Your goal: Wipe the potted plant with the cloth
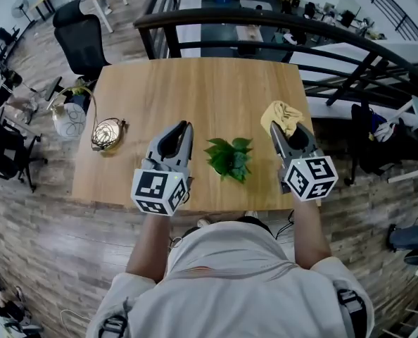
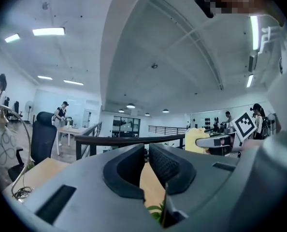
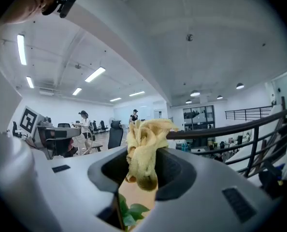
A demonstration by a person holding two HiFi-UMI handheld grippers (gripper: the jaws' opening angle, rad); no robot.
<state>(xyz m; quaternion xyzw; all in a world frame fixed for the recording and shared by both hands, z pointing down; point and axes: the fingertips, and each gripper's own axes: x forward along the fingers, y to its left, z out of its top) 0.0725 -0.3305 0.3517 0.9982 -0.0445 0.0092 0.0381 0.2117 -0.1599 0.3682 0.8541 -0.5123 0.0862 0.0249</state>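
Fingers point(image 3: 175, 172) of our right gripper point(image 3: 142, 161) are clenched on the cloth point(image 3: 144, 146), a yellow one that bunches up out of the jaws in a crumpled wad, with one end hanging just below them. Our left gripper point(image 2: 146, 151) has its pads drawn almost together, leaving only a thin slit with nothing caught in it.

From the head view we hold both grippers side by side over the near edge of the table point(image 1: 195, 83), each pointing toward the far edge, their marker cubes point(image 1: 160, 192) closest to us. The potted plant point(image 1: 230, 158) stands on the wood between them, close to the near edge and about midway along it. We see only its green leaves from above, and the pot beneath is hidden. A few of those leaves also show low down in each gripper view. The cloth sits above the table toward the right edge, just beside the plant and apart from it. A coil of wire point(image 1: 108, 134) lies by the left edge. Beyond the far edge runs a dark railing point(image 1: 265, 25).
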